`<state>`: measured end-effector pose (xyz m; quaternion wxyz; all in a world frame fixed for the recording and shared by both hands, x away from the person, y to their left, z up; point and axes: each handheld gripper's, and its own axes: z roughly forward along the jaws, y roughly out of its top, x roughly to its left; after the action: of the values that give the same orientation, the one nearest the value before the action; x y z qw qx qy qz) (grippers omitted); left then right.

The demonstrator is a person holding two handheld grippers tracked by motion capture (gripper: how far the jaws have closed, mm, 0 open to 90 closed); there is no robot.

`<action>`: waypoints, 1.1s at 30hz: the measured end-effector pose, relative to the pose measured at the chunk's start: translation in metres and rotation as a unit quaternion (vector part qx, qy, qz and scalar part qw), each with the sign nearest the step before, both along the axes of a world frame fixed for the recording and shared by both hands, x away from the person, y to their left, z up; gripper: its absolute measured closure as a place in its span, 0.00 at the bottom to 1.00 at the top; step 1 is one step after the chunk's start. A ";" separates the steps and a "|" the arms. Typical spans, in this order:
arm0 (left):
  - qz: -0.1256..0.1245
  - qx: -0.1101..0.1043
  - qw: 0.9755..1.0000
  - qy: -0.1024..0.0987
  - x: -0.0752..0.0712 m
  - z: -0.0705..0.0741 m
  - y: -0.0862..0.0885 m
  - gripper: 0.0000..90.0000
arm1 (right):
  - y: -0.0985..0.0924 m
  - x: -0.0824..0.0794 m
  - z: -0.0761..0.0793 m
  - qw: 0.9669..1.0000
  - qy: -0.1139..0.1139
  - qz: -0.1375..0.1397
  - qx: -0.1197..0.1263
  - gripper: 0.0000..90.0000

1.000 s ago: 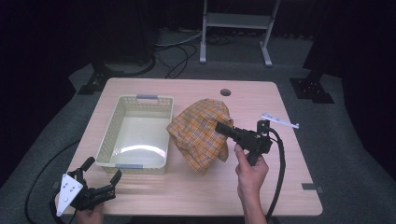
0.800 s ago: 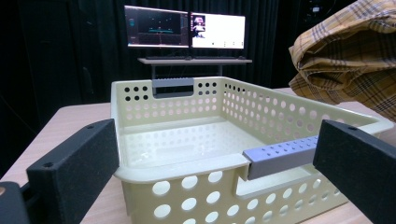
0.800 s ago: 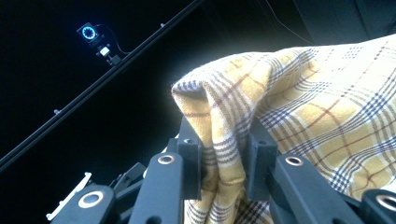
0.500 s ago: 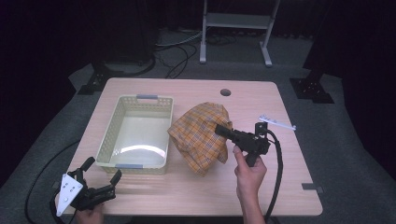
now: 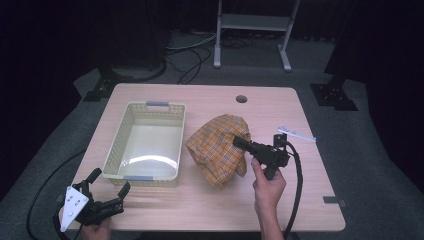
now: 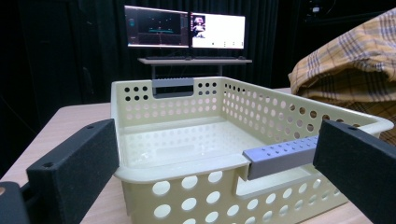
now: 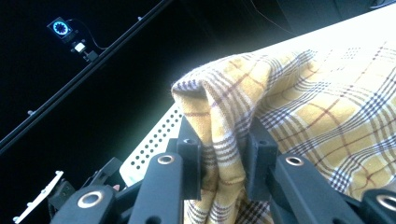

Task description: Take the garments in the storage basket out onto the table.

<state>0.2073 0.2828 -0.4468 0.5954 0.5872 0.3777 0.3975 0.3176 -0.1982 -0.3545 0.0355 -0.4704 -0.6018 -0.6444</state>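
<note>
A fold of the plaid cloth (image 7: 224, 135) sits pinched between the right tongs (image 7: 223, 161).

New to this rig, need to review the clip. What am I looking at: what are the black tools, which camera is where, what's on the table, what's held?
No robot here: a person holds a hand-held two-jaw gripper in each hand. The high view looks down on the wooden table from above the person's side. Each of the other two pictures comes from a camera riding on one gripper, looking along its black jaws.

On the table sits a cream perforated basket with grey handles, with nothing in it, and beside it a yellow plaid cloth.

The right gripper is shut on a bunched fold of the cloth. The left gripper is open near the basket's front handle, holding nothing.
</note>
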 end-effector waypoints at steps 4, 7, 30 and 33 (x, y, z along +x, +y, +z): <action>0.000 0.000 1.000 0.000 0.000 0.000 0.000 0.00 | 0.000 0.001 -0.004 1.000 0.001 -0.003 -0.003 0.80; 0.000 0.000 1.000 0.000 0.000 0.000 0.000 0.00 | 0.000 0.002 -0.006 1.000 0.003 -0.003 -0.006 0.80; 0.000 0.000 1.000 0.000 0.000 0.000 0.000 0.00 | 0.003 0.003 -0.024 1.000 0.012 -0.003 -0.026 0.79; 0.000 0.000 1.000 0.000 0.000 0.000 0.000 0.00 | 0.003 0.003 -0.026 0.999 0.013 -0.003 -0.029 0.79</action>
<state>0.2073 0.2828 -0.4468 0.5956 0.5871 0.3778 0.3974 0.3205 -0.1954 -0.3805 0.0276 -0.4816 -0.6181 -0.6208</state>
